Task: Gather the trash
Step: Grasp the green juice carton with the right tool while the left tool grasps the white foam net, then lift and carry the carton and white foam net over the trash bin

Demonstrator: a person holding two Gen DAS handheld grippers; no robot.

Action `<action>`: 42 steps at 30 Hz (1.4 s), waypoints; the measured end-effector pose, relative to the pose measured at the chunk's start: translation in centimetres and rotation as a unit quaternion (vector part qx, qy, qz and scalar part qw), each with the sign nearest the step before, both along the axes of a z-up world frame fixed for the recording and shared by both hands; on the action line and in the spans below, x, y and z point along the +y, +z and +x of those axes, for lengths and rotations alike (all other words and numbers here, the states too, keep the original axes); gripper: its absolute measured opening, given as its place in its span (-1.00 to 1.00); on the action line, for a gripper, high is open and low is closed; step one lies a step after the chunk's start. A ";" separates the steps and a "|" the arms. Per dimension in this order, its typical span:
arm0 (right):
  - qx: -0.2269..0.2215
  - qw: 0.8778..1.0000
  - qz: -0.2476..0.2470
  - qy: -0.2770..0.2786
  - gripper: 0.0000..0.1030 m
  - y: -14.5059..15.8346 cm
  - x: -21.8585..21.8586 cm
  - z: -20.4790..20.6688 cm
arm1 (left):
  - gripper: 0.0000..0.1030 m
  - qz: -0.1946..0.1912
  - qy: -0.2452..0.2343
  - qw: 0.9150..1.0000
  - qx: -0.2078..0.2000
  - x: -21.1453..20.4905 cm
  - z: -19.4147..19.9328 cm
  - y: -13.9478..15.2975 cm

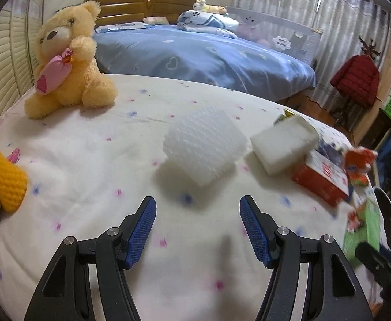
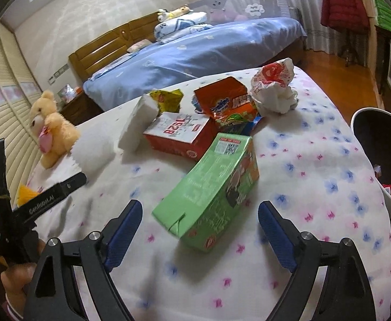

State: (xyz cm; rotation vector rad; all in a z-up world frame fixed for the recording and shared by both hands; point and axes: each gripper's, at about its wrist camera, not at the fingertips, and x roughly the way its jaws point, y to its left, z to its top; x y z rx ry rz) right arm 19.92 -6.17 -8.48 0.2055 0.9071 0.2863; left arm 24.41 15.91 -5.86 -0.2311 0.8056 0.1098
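My left gripper (image 1: 198, 203) is open over the flowered white bedsheet (image 1: 88, 160), with nothing between its blue pads. Just ahead of it lies a white foam-net sleeve (image 1: 206, 147), and right of that a white foam block (image 1: 284, 144) leans on a red carton (image 1: 321, 176). My right gripper (image 2: 200, 207) is open wide, with the near end of a green carton (image 2: 211, 187) lying between its fingers and the pads clear of it. Behind it lie the red carton (image 2: 179, 133), an orange wrapper (image 2: 227, 101), a yellow wrapper (image 2: 168, 99) and crumpled white paper (image 2: 275, 88).
A white bin with a dark inside (image 2: 383, 160) stands off the bed's right edge. A yellow teddy bear (image 1: 67, 61) sits at the far left, and a yellow knitted piece (image 1: 2, 179) lies near the left edge. A blue-covered bed (image 1: 195, 53) lies behind.
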 end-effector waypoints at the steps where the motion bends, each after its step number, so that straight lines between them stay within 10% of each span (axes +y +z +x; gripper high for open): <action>1: 0.002 1.000 0.002 -0.003 0.74 -0.1 -0.1 0.2 | 0.25 0.002 0.001 1.000 -0.001 0.1 0.4 -0.1; 6: 0.006 1.000 0.001 -0.010 0.72 -0.2 -0.2 0.8 | 0.20 0.014 0.004 1.000 0.009 0.1 3.6 -1.1; 8: 0.004 1.000 0.002 -0.008 0.60 -0.3 -0.4 1.0 | -0.14 0.012 0.000 1.000 0.013 0.1 4.4 -1.4; 9: 0.004 1.000 0.007 -0.003 0.46 -0.3 -0.5 1.0 | -0.46 0.010 -0.003 1.000 0.014 0.2 4.5 -1.4; 13: -0.007 1.000 0.003 0.013 -0.34 0.1 -0.9 0.6 | -0.73 0.007 -0.009 1.000 0.006 0.3 4.5 -1.5; 42: -0.025 1.000 0.014 0.006 -0.37 1.7 -10.3 -2.9 | -0.77 -0.009 -0.169 0.985 -0.014 -11.0 -5.2 1.1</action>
